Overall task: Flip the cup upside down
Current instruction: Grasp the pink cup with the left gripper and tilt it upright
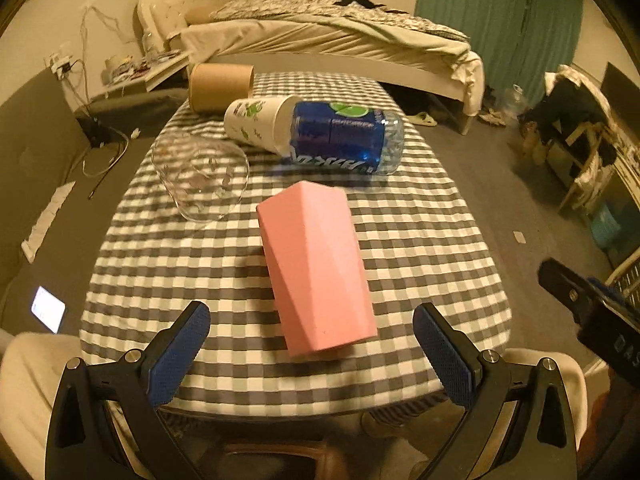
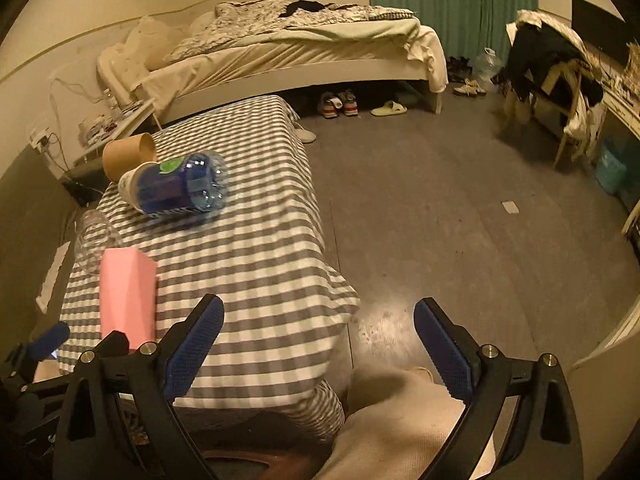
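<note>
Pink faceted plastic cup [image 1: 316,268] stands near front edge of checked-cloth surface [image 1: 420,240]; which end is up hard to tell, top looks closed, so flip is possibly done already.

Left gripper [image 1: 312,354]: jaws spread wide, flanking cup's base, not touching. Right gripper [image 2: 318,346]: jaws spread, empty, off surface's right edge over floor.

Step judged: approach or release around cup. If flip remains, next move calls for closing on mid-body, lifting, rotating half turn.
</note>
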Demonstrator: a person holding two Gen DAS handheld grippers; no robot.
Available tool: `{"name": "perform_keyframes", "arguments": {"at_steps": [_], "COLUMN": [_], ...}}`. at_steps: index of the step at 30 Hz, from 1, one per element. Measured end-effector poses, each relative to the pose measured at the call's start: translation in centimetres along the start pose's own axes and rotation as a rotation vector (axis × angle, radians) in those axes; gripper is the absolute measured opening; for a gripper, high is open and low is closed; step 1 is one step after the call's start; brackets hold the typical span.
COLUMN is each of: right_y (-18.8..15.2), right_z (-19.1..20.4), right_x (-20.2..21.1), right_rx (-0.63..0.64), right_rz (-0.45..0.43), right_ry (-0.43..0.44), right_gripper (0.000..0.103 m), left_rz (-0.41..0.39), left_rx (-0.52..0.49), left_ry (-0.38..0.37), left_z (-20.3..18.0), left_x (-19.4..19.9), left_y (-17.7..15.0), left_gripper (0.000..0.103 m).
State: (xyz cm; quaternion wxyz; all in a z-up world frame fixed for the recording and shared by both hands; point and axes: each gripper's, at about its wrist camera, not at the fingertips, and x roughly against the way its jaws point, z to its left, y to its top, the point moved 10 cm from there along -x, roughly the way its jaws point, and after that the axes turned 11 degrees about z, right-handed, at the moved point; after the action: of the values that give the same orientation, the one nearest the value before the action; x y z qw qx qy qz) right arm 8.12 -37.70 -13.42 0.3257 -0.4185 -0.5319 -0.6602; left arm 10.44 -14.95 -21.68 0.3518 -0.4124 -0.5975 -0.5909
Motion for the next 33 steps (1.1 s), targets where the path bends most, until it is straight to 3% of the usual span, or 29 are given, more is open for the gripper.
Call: {"name": "perform_keyframes", "arguments": {"at_steps": [3, 10, 15, 17, 20, 33], "right_y": [-0.5, -0.7, -0.9, -0.9, -0.8, -0.7], "right_z": [-0.3, -0.2, 0.4, 0.5, 0.6, 1.3], "right_x": [-0.7, -2.1, -2.7, -2.8, -2.9, -3.6], "right_rx": [-0.011, -0.038, -0.029, -0.029, -0.033, -0.035], "right_rz": [0.011, 0.037, 0.056, 0.056, 0.057, 0.068], "right_ry": [0.005, 0.033, 0.028, 0.027, 0.029, 0.038], "right_gripper": [0.096, 0.096, 0.096, 0.096, 0.096, 0.096], "left_rz": [0.024, 0.071, 0.104, 0.112, 0.120, 0.144], "left_rx": [0.016, 0.028, -0.010, -0.017, -0.039, -0.141], "left_ry": [0.026, -0.003, -0.018, -0.038, -0.052, -0.052], "left_z": [0.3, 0.6, 0.0, -0.1, -0.3, -0.3], "left_x": [-0.9, -2.9, -4.0, -4.2, -4.0, -0.8], "left_y": [0.0, -0.6, -1.0, -1.0, -1.0, 1.1], "left_gripper": [0.103, 0.099, 0.075, 0.072, 0.060, 0.058]}}
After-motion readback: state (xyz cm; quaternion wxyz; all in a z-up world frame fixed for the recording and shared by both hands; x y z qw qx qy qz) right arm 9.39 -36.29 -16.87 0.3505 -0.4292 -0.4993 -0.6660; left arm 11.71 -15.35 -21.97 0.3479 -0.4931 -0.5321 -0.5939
